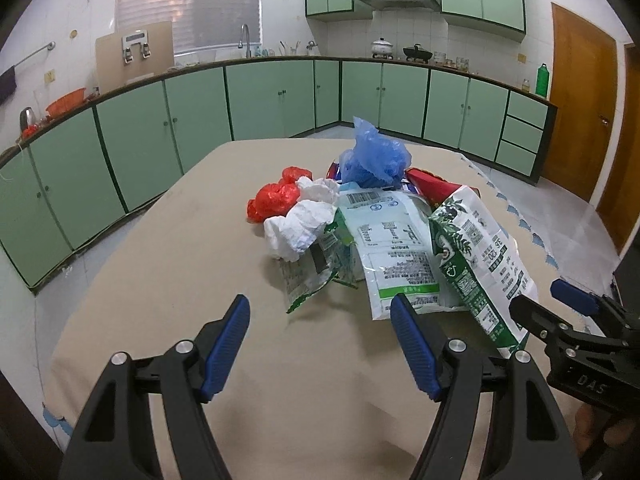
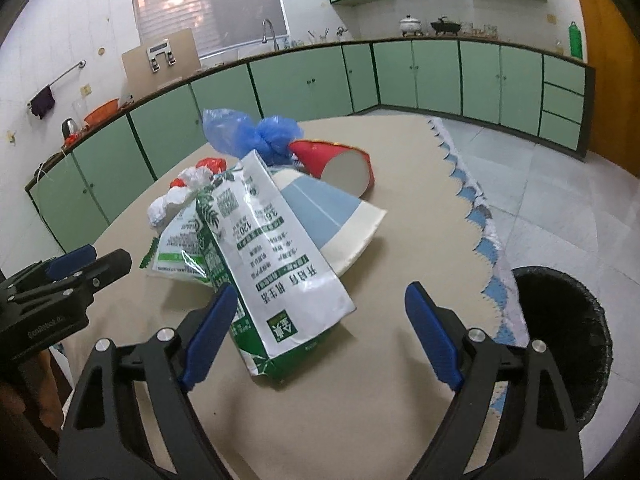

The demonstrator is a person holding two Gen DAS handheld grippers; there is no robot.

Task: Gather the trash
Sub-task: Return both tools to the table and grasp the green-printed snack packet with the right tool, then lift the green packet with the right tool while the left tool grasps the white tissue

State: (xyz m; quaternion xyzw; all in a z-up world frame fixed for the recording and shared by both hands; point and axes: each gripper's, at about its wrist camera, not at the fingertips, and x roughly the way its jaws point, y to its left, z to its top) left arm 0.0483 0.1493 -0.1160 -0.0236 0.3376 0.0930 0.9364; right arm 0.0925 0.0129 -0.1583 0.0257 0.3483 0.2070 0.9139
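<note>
A big table with a tan cloth stands in a kitchen with green cupboards. A heap of trash lies in the middle of the table, a bit toward its right edge.

At the far end of the heap is a crumpled blue plastic bag. Beside it, on the left, sits a red plastic bag. Two scrunched white paper balls touch the red bag. A red paper cup lies on its side by the blue bag, with its open mouth toward the right edge of the table. A squashed blue and white cup lies just in front of the red cup. A flat white pouch lies in the middle of the heap. A green and white milk bag leans over the pouch and is closest to the near edge.

The left gripper is wide open and holds nothing. It hangs over bare cloth near the pouch. The right gripper is wide open too and holds nothing. The bottom end of the milk bag lies between its fingers, and the left finger is right at the side of the bag.

A black trash bin stands on the floor, just past the right edge of the table.
</note>
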